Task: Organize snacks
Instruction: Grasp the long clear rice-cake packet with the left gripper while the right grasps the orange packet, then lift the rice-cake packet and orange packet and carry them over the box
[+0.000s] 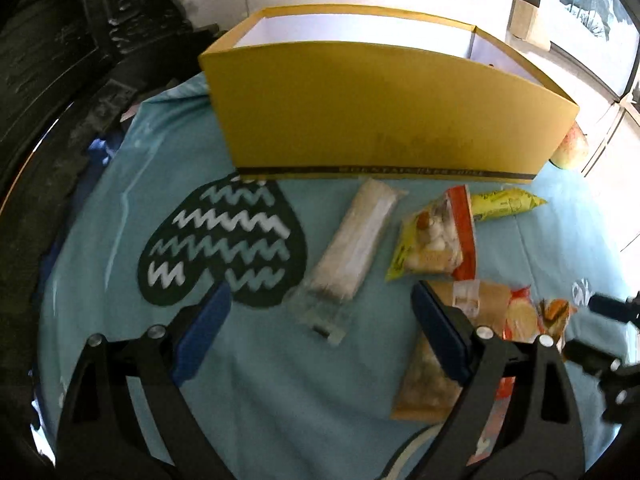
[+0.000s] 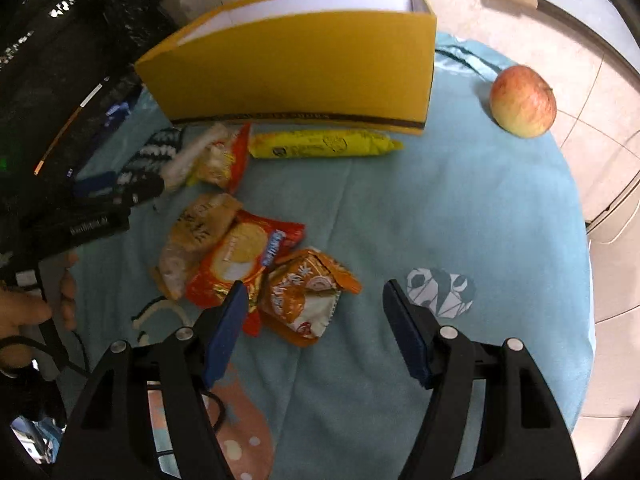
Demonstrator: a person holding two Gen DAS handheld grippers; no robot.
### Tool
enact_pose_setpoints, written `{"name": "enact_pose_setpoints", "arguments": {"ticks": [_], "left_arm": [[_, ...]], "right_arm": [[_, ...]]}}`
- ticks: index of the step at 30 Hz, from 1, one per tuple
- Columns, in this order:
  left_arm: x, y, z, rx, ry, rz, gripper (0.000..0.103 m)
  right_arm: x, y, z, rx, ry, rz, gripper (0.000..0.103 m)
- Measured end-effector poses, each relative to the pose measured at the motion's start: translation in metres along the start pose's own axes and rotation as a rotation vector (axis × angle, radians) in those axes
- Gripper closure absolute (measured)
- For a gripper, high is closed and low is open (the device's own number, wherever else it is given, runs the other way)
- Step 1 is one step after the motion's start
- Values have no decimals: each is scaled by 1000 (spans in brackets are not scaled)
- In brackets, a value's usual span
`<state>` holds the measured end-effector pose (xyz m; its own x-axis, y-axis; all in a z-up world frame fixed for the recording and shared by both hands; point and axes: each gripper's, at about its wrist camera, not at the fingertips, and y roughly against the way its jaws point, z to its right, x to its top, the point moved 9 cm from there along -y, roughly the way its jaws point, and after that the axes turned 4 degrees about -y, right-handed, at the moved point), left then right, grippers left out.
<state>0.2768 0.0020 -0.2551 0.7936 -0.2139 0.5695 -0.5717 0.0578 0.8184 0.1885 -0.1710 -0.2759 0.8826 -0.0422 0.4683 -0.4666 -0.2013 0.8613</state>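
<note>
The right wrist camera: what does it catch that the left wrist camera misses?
Only the right wrist view shows the whole red-yellow apple, the grey-and-white geometric patch and the person's hand. Only the left shows the full dark green zigzag mitten print and the clear flat white-filled packet. Both show the open yellow cardboard box, the yellow tube-shaped packet and the teal cloth.

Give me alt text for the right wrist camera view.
An open right claw hovers over a blue tablecloth near a pile of snack packets. Behind them stands a yellow box, with a yellow tube snack before it and an apple at right.
</note>
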Motion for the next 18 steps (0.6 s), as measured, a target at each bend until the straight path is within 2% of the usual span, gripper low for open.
{"name": "enact_pose_setpoints", "arguments": {"ticks": [4,9,10,11,12,13,15,18], "left_arm": [[9,-22,5,31,-54,-27,10],[6,-43,4,65,-72,-53,12],[4,-43,8,51,-79,-41,21],[3,-42,13,34,-90,-33,36],[2,-39,20,14,-117,-24,47],[0,-36,29,-6,-156,-20,74],[-5,-32,36,-24,-182,-29,74],[-14,-26,34,-61,-156,-40,74]], "right_arm": [[-5,-16,-4,-3,9,-25,38],[-7,-28,-7,8,15,-43,40],[-7,-29,-7,5,25,-44,43],[-7,-28,-9,17,36,-46,53],[-7,-27,-9,31,33,-53,56],[-7,-26,-8,39,28,-60,62],[-10,-24,-8,62,19,-80,64],[-16,-17,-3,71,9,-82,64]]}}
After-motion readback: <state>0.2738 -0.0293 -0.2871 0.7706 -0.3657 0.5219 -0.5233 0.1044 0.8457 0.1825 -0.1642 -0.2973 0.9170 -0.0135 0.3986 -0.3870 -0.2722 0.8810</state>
